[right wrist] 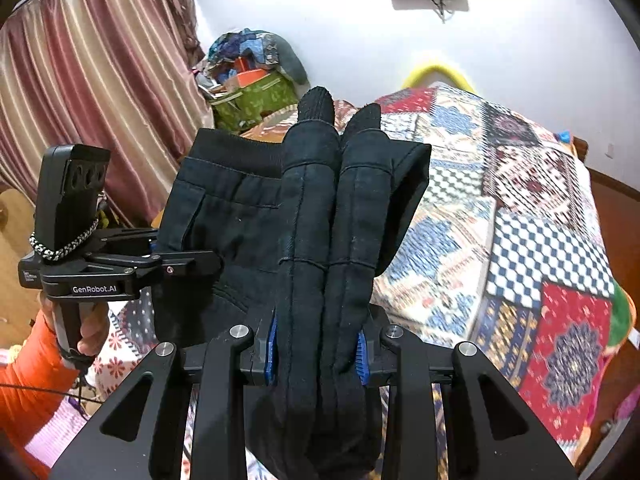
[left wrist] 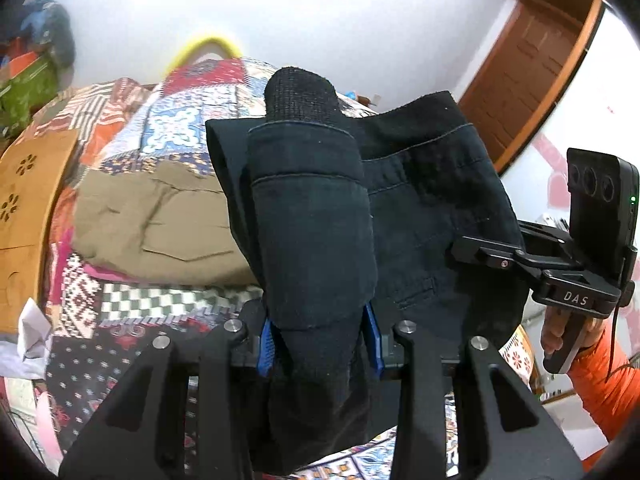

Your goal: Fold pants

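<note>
A bed under a patchwork quilt of red, blue and checkered squares fills the room below a white wall. On the quilt, in the left wrist view, lies a folded khaki garment. Pink-and-cream striped curtains hang at the left of the right wrist view, beside a heap of bags and clothes in the corner; a brown wooden door stands at the right of the other view.

The black pants are held up above the bed, stretched between the two tools, waistband uppermost. The left tongs pinch a thick bunch of the dark cloth between their blue pads, and the fabric drapes over the fingers and hides their tips. The right tongs likewise clamp a gathered fold of the pants, the cloth running up over both fingers. A person's hand in an orange sleeve grips the left tool's handle.
</note>
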Available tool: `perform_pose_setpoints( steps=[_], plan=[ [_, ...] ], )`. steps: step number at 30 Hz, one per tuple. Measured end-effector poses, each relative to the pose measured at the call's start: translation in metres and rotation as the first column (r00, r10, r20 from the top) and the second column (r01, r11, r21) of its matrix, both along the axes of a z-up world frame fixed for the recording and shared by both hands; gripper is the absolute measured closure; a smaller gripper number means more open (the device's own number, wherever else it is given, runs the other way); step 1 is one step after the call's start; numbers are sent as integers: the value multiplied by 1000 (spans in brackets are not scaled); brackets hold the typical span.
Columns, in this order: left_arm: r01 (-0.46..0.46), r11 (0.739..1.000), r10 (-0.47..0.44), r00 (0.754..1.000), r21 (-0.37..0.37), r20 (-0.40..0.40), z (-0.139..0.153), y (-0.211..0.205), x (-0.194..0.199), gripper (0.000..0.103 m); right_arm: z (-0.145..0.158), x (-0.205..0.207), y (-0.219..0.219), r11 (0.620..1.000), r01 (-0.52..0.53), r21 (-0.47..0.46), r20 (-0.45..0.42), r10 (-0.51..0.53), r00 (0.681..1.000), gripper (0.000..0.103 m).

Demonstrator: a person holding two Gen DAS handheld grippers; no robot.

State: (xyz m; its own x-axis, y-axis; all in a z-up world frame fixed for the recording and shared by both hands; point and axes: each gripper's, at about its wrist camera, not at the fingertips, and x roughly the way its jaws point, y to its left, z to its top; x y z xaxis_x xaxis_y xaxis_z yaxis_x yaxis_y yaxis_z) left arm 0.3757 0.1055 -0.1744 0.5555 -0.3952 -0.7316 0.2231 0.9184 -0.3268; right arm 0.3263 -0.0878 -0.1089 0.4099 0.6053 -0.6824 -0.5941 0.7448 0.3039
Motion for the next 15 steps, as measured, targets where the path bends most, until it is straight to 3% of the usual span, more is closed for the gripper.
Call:
perform_pose_setpoints(
  steps=[15],
  plan=[
    [-97, 995, 96, 994, 23, 42, 25, 79, 66, 67, 13, 58, 82, 1000, -17, 8, 57, 16, 998, 77]
  ],
)
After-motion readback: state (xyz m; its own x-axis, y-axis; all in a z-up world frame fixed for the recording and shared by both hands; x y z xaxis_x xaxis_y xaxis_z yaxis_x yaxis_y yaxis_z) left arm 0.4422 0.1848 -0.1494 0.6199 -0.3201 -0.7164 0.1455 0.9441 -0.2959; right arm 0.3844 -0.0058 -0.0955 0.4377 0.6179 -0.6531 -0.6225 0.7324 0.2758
